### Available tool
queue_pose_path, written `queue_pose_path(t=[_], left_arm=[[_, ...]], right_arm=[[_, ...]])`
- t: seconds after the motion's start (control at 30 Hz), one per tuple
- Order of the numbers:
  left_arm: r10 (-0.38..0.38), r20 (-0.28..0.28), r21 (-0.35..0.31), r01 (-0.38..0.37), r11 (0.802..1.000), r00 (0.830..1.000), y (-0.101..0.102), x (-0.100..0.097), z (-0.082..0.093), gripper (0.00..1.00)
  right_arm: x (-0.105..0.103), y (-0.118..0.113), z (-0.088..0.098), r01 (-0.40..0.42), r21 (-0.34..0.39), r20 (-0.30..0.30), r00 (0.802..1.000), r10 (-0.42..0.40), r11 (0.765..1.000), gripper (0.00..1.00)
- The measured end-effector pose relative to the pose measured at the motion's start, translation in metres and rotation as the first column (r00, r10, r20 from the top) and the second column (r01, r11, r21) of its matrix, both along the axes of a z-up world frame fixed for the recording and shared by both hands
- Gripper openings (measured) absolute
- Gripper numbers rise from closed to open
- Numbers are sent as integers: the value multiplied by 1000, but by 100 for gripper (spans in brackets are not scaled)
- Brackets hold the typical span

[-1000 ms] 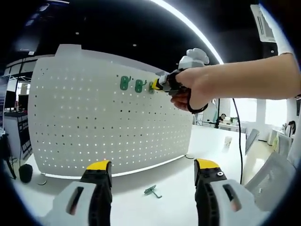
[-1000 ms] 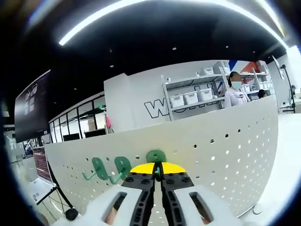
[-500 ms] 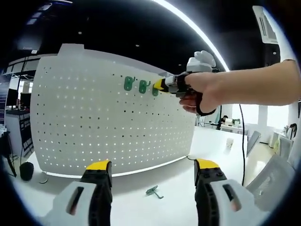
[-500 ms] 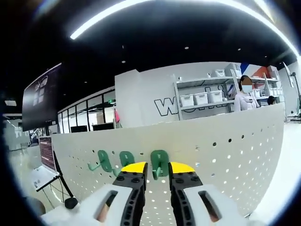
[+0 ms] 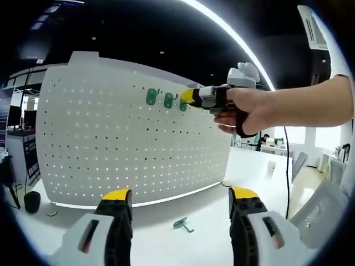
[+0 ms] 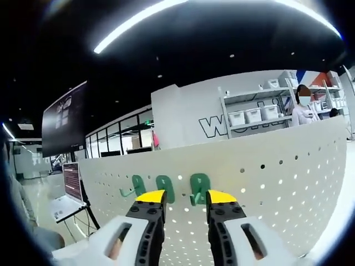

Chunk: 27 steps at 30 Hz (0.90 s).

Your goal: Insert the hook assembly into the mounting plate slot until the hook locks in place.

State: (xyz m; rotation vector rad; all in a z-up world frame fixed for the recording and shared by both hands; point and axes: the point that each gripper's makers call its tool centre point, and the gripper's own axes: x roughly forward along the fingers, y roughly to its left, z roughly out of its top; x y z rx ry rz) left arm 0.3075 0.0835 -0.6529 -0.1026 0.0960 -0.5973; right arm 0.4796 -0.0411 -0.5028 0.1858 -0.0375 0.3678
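Right gripper [image 6: 186, 198] jaws now parted, backing off third green hook [image 6: 199, 187], seated on pegboard [image 6: 288, 183] right of two others. Left gripper [image 5: 180, 200] open, empty; spare hook [image 5: 181, 224] near, on table [image 5: 211, 233].

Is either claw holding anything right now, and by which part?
Nothing. The right claw stands open before the third green hook on the pegboard; the left claw is open.
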Motion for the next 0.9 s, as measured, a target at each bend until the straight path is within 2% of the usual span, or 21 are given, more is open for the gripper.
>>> queue_pose_path(t=[0.07, 0.2, 0.3, 0.37, 0.57, 0.9], left_arm=[[3, -1, 0, -3, 1000, 1000, 1, 0, 0, 73], [5, 1, 1, -5, 1000, 1000, 2, 0, 0, 73], [3, 6, 1, -3, 1000, 1000, 1, 0, 1, 73], [1, 7, 3, -1, 1000, 1000, 0, 0, 1, 73], [-6, 10, 6, 6, 1000, 1000, -2, -1, 1, 73], [-4, 16, 9, 4, 1000, 1000, -1, -1, 3, 74]], right_arm=[[-1, 1, 2, -12, 16, 8, 1000, 12, 1000, 30], [-5, 3, 3, -34, 4, 18, 999, 34, 999, 31], [-11, 4, 6, -81, 29, 38, 996, 80, 996, 32], [-14, 3, 4, -92, 10, 36, 995, 91, 996, 33], [-20, 0, 5, -128, 20, 50, 991, 127, 992, 34], [-41, -1, 2, -244, -10, 64, 968, 244, 970, 36]])
